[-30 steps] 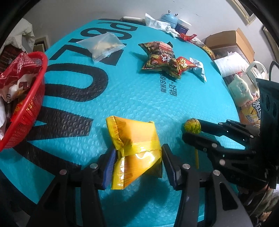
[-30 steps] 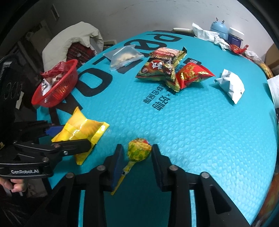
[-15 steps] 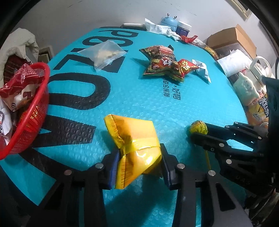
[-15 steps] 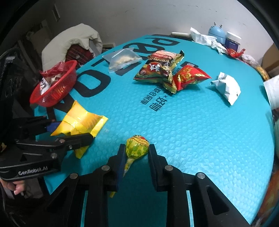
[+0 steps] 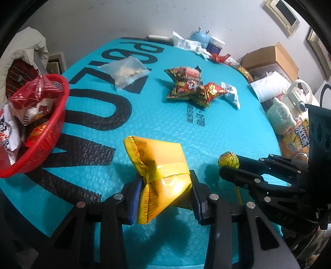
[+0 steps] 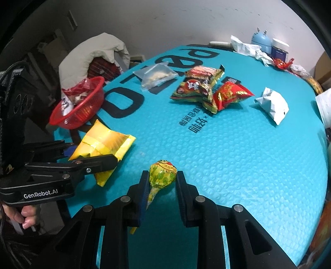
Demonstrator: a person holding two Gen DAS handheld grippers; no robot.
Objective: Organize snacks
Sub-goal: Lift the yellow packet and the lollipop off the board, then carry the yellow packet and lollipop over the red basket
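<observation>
Both my grippers clamped: left gripper [image 5: 164, 193] on yellow packet [image 5: 159, 175], right gripper [image 6: 162, 182] on lollipop [image 6: 162, 173], above mat [image 6: 238, 155].

You worked before a plain white wall [image 5: 115, 18]. A cardboard box [image 5: 271, 57] stood to your right. A framed panel [image 5: 286, 14] hung above it.

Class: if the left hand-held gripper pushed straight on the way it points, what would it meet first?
The yellow packet already pinched in the left hand-held gripper; beyond it probably bare teal mat, though depth is uncertain.
</observation>
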